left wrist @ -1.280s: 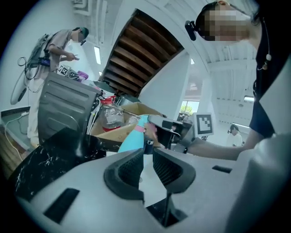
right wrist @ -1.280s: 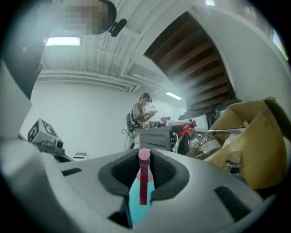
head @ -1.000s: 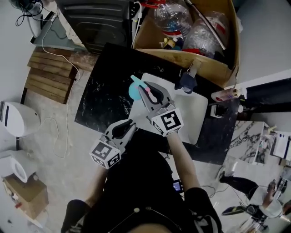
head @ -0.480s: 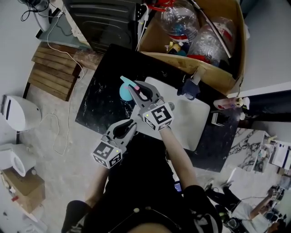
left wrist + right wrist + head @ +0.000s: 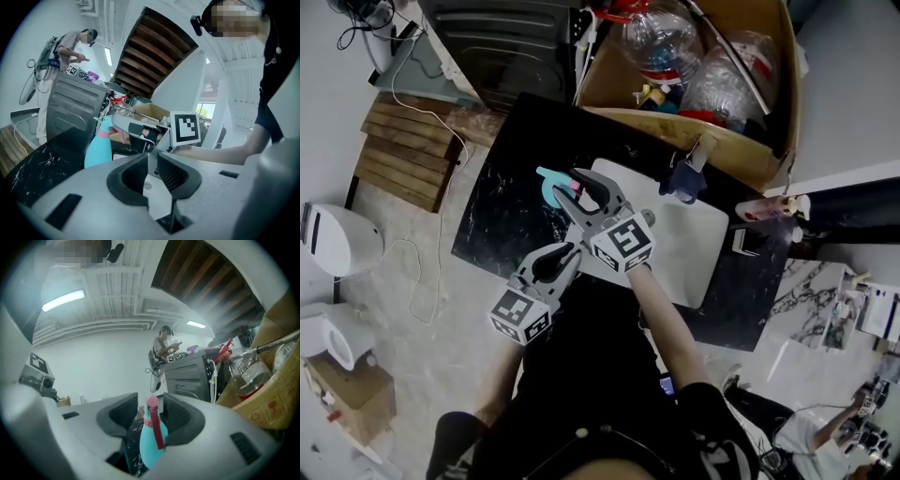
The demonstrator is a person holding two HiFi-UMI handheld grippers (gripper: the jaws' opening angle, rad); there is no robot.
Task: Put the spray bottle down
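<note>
A turquoise spray bottle (image 5: 549, 190) with a pink collar and trigger stands upright on the black marble table (image 5: 497, 225), just left of the white mat (image 5: 698, 234). My right gripper (image 5: 565, 190) reaches around it, and its jaws are opening. In the right gripper view the spray bottle's (image 5: 151, 444) neck stands between the pads with a gap on the left side. My left gripper (image 5: 565, 255) hangs at the table's near edge, nothing between its narrowly parted jaws. In the left gripper view the spray bottle (image 5: 98, 151) stands ahead and to the left of that gripper (image 5: 152, 163).
A cardboard box (image 5: 769, 141) full of plastic bottles stands behind the table. A dark clip-like thing (image 5: 682, 178) lies at the mat's far edge. A black appliance (image 5: 506, 47) is at the back left, a wooden pallet (image 5: 403, 150) on the floor to the left.
My right gripper carried the bottle left and slightly down toward the table's left part. Its jaws now stand wider around the neck. The left gripper stayed put.
</note>
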